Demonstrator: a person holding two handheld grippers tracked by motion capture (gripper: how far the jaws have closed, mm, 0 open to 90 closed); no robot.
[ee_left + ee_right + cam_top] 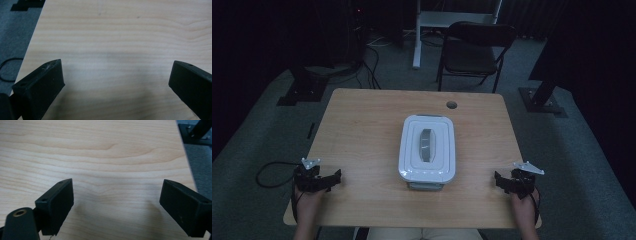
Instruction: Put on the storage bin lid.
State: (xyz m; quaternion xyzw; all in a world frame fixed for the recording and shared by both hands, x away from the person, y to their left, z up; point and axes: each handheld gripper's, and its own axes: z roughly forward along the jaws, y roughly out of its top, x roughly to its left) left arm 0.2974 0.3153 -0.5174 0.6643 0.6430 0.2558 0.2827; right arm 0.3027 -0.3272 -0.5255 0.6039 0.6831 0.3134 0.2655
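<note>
Both grippers, left (331, 179) and right (501, 181), gape empty; you'd best grip the stiff, slick box (427, 149) at mid-frame by its grey lid handle (427, 145).

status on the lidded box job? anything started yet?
Done: nothing visible. The white lidded container sits shut at the middle of the wooden table, its grey handle flat on the lid.
In hand: nothing. The left claw and right claw rest near the table's front corners, jaws wide apart over bare wood.
Left: likely the whole job, reaching in and handling the container.
</note>
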